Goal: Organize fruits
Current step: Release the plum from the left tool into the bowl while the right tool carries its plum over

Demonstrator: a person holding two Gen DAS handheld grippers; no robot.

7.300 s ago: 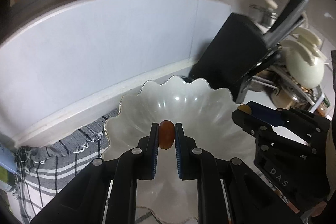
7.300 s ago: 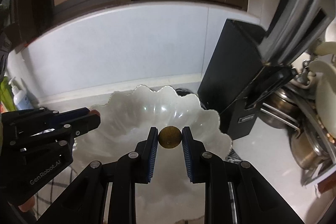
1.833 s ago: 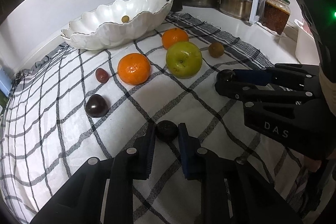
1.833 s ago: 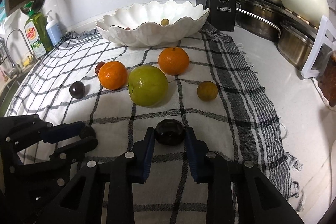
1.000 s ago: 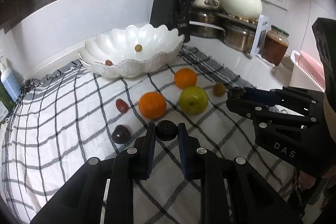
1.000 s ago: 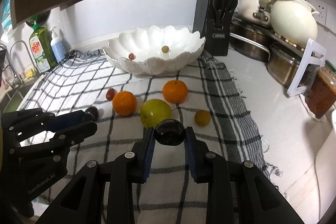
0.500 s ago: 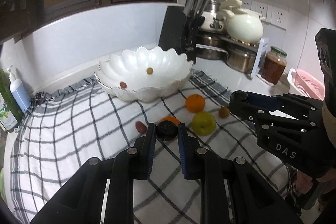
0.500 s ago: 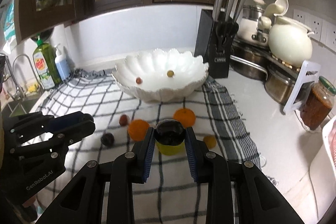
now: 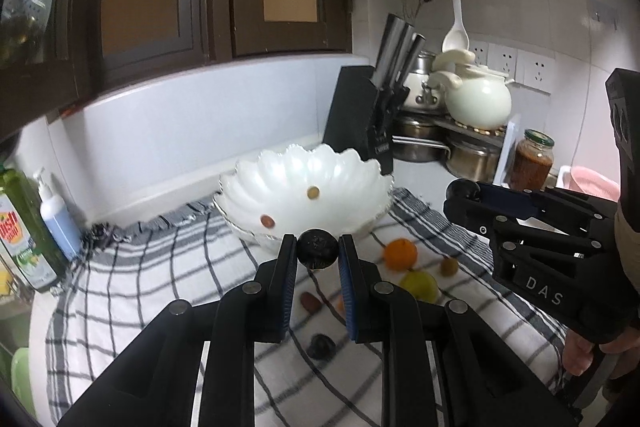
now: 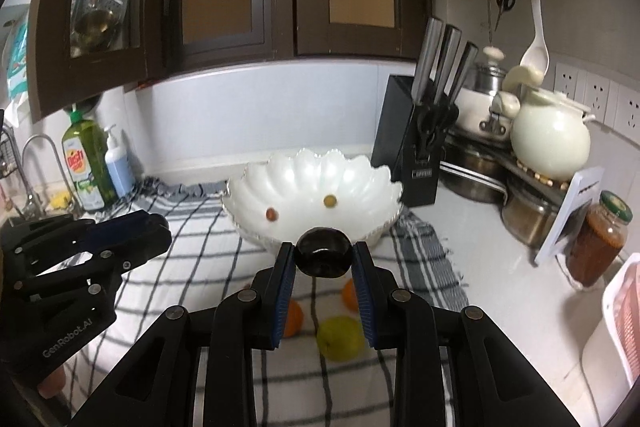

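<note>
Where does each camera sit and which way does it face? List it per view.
Left wrist: on the left gripper, looking over its dark fruit toward the white bowl; right gripper shows alongside.
Right wrist: on the right gripper, facing the same bowl; left gripper shows.
Shared: bowl, knife block.

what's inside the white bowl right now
Two small fruits lie inside the white scalloped bowl: a reddish one and a yellow-green one. The bowl's near inner floor is hidden behind its front rim and the held dark fruit.
</note>
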